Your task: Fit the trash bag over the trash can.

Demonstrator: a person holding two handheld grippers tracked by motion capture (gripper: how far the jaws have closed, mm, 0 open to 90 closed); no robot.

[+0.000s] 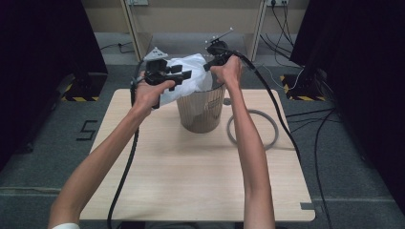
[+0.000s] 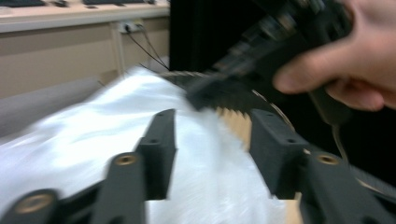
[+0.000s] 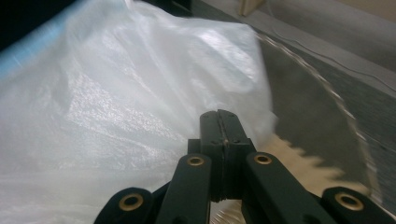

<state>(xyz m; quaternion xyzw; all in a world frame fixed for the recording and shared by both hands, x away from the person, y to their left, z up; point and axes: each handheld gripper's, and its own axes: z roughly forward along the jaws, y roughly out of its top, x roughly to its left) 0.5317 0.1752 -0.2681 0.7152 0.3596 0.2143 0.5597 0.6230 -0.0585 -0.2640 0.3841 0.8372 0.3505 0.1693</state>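
A slatted wastebasket (image 1: 200, 112) stands at the far middle of the wooden table (image 1: 191, 181), with a white plastic bag (image 1: 193, 71) bulging out of its top. My left gripper (image 1: 185, 75) hovers at the basket's left rim. In the left gripper view it (image 2: 217, 135) is open, with the bag (image 2: 93, 140) lying between its jaws. My right gripper (image 1: 211, 63) is at the far right rim. Seen in its own view it (image 3: 223, 116) is shut on the edge of the bag (image 3: 116, 93), above the inner wall of the basket (image 3: 308, 121). The other hand's gripper (image 2: 261, 60) is blurred close ahead.
A grey ring (image 1: 277, 129) lies flat on the table just right of the basket. Black cables trail from both grippers over the table and floor. Dark curtains flank both sides, and a shelf frame (image 1: 138, 28) stands behind.
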